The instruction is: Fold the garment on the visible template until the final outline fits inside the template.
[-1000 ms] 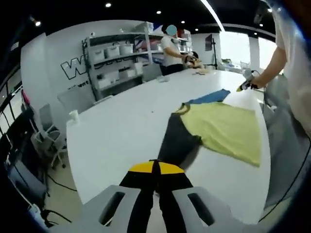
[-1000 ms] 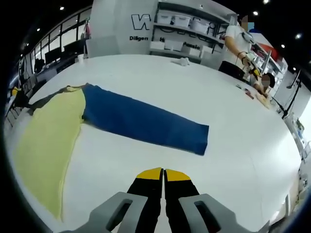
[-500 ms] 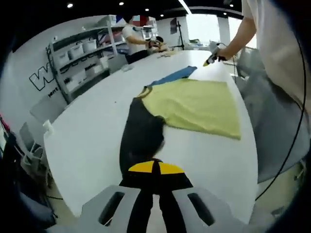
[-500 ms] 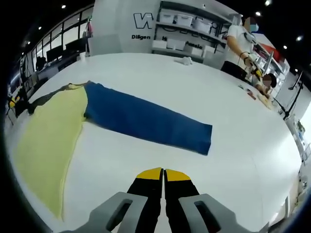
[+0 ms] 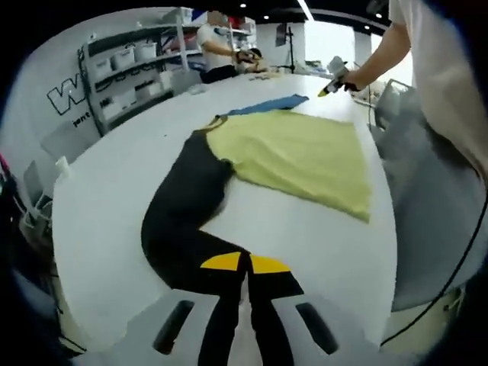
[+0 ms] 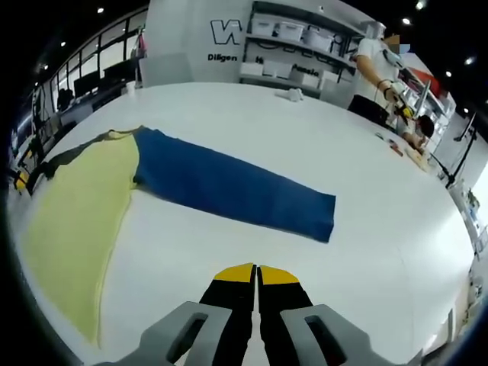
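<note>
— Three colours on one garment (image 5: 290,149): a matte black sleeve (image 5: 183,213), a pale yellow body (image 5: 297,152), a blue sleeve (image 6: 236,187). Soft knit by the look of it, lying flat on a smooth white table (image 5: 99,206).

— Shapes?

— Black sleeve is long and bent, with soft wrinkles near the shoulder; it runs from just ahead of the left gripper (image 5: 245,263) away toward the yellow panel. Yellow body is a broad, flat trapezoid, further out and to the right of those jaws. Blue sleeve, in the right gripper view, is a long flat strip with a square-cut cuff, lying ahead of the right gripper (image 6: 256,272) and slanting off to its left, where it joins the yellow.

— Left tongs?

— Jaws pressed together, yellow tips meeting. The black cuff end lies right at the tips; I cannot tell whether cloth is pinched between them.

— Right tongs?

— Jaws closed tip to tip, nothing between them, over bare table, clear of the blue cuff.

— Surroundings?

— Grey shelving with bins (image 6: 293,34) beyond the table's far edge, and a person (image 6: 377,69) standing there. A person's arm reaches in at the left gripper view's upper right, holding the right gripper.
</note>
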The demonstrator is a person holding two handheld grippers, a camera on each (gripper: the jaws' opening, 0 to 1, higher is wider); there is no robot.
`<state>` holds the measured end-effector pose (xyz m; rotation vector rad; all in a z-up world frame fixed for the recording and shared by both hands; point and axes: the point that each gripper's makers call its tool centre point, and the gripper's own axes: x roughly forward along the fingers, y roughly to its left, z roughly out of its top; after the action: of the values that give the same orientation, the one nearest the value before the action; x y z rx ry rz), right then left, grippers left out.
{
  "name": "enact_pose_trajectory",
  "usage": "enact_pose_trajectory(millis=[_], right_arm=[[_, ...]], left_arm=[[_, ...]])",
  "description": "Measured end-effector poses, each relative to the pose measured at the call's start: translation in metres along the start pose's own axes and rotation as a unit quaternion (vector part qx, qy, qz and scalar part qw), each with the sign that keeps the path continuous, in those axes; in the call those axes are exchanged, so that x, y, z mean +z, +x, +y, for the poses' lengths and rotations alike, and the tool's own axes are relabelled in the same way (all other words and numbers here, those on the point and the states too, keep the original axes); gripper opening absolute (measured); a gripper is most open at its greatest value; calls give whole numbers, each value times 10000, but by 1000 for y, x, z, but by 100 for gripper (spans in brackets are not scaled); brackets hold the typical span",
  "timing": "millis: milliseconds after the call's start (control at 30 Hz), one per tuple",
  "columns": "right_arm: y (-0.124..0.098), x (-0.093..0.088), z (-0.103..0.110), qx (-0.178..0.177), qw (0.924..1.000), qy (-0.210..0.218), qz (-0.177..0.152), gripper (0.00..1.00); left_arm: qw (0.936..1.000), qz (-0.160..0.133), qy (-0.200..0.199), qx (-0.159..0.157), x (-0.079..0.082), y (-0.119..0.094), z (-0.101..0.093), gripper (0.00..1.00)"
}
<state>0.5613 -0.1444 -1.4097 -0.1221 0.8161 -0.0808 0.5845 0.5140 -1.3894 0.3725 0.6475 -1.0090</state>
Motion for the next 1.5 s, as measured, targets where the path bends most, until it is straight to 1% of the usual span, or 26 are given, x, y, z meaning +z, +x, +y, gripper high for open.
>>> enact_pose_trajectory(millis=[33, 100, 167, 200, 233, 300, 333, 400, 467, 500, 533, 667, 700, 800, 833, 867, 900, 933, 967, 1033, 1067, 1100, 1200, 1233, 1333, 1500], right_arm=[[0, 0, 0, 2, 10000, 5, 1, 0], [0, -1, 0, 2, 10000, 0, 9, 0], [1, -1, 1, 7, 10000, 5, 11, 0], [1, -1, 1, 7, 10000, -1, 11, 0], [1, -1, 1, 11, 10000, 0, 6, 0], [1, -1, 2, 15, 10000, -6, 13, 0], [1, -1, 2, 20, 10000, -7, 16, 0], [2, 0, 3, 28, 10000, -16, 10, 0], [2, 0, 3, 36, 10000, -28, 8, 0], [2, 1, 4, 37, 10000, -33, 5, 0], [2, 2, 3, 37, 10000, -30, -2, 0], [2, 2, 1, 24, 10000, -34, -19, 0], [2, 2, 1, 19, 10000, -31, -21, 0], [0, 1, -1, 4, 10000, -19, -9, 0], [0, 0, -1, -1, 10000, -13, -6, 0], [-1, 0, -1, -3, 10000, -12, -2, 0], [-1, 0, -1, -7, 10000, -12, 1, 0], [-2, 0, -1, -8, 10000, -8, -4, 0], [-2, 0, -1, -11, 10000, -9, -8, 0], [-2, 0, -1, -12, 10000, -10, -6, 0], [-2, 0, -1, -16, 10000, -15, -6, 0], [-2, 1, -1, -16, 10000, -14, -15, 0], [-1, 1, 0, 4, 10000, -22, -23, 0], [-1, 2, 1, 17, 10000, -22, -34, 0], [-1, 7, 10, 110, 9999, -53, -99, 0], [0, 18, 38, 495, 9981, -208, -293, 0]], left_arm=[[9999, 16, -121, 37, -3, 0, 0, 5], [9989, -108, -436, 116, -8, -3, -2, 7], [9975, -143, -647, 246, -13, -7, 1, 8], [9960, -232, -810, 309, -15, -10, 1, 8], [9936, -251, -1009, 446, -19, -13, 5, 9], [9903, -231, -1167, 724, -27, -18, 16, 8], [9863, -218, -1379, 883, -32, -21, 22, 8], [9801, -165, -1563, 1213, -38, -26, 35, 9], [9740, -166, -1805, 1357, -40, -27, 41, 8], [9725, -128, -1863, 1395, -42, -27, 43, 10], [9688, -77, -2004, 1457, -45, -27, 45, 11], [9638, -15, -2230, 1462, -50, -23, 45, 12], [9600, 36, -2392, 1458, -53, -21, 43, 13], [9589, 132, -2431, 1456, -55, -15, 41, 14], [9569, 349, -2439, 1537, -63, -14, 41, 14], [9560, 369, -2465, 1547, -64, -13, 41, 14], [9545, 412, -2499, 1572, -66, -12, 41, 17], [9511, 512, -2485, 1759, -71, -15, 47, 16], [9520, 476, -2479, 1731, -69, -14, 47, 13], [9510, 489, -2500, 1753, -68, -13, 48, 9], [9532, 536, -2419, 1733, -68, -12, 47, 5], [9549, 578, -2311, 1775, -68, -13, 48, 5], [9517, 568, -2456, 1755, -69, -14, 48, 4], [9521, 578, -2437, 1754, -70, -14, 49, 4], [9533, 653, -2301, 1846, -71, -20, 54, 3], [9524, 684, -2241, 1949, -72, -30, 66, 3]])
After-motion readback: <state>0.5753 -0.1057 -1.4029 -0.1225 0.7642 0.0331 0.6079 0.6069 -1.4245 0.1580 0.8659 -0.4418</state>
